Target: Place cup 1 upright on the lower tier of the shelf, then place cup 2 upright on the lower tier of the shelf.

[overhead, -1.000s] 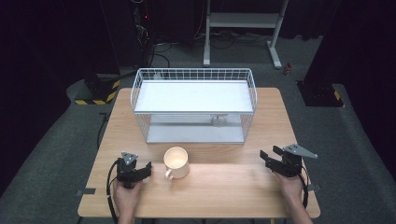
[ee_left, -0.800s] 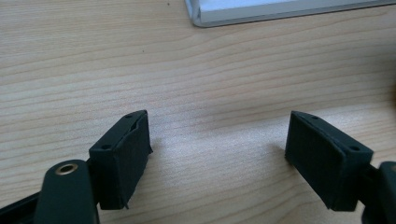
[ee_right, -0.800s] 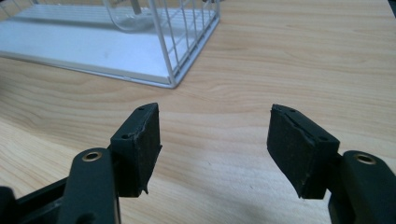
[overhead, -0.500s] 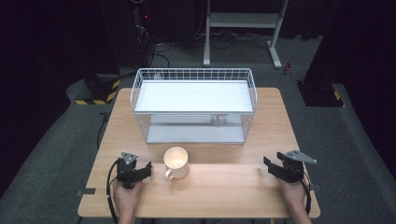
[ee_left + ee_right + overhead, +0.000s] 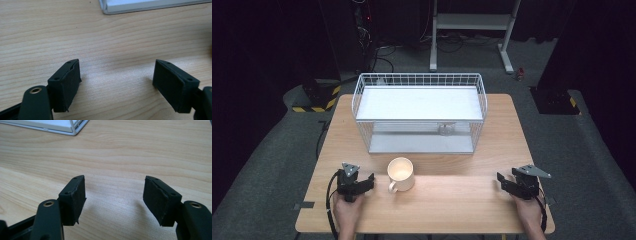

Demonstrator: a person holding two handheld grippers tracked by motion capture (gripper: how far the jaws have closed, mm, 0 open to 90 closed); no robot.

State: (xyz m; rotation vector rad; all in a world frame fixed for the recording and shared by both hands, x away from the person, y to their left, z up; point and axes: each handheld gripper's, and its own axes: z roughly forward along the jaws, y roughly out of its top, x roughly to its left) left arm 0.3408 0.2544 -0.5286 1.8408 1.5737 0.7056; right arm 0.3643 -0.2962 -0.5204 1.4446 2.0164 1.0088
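Right gripper has sunk onto the light wooden surface, open and empty like the left gripper just beside the cream ceramic mug, still ungrasped.

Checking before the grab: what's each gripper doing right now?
Left gripper: open, holding nothing, beside the mug.
Right gripper: open, holding nothing.

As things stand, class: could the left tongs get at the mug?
Probably yes: the left tongs stand open beside the mug, with bare table between them.
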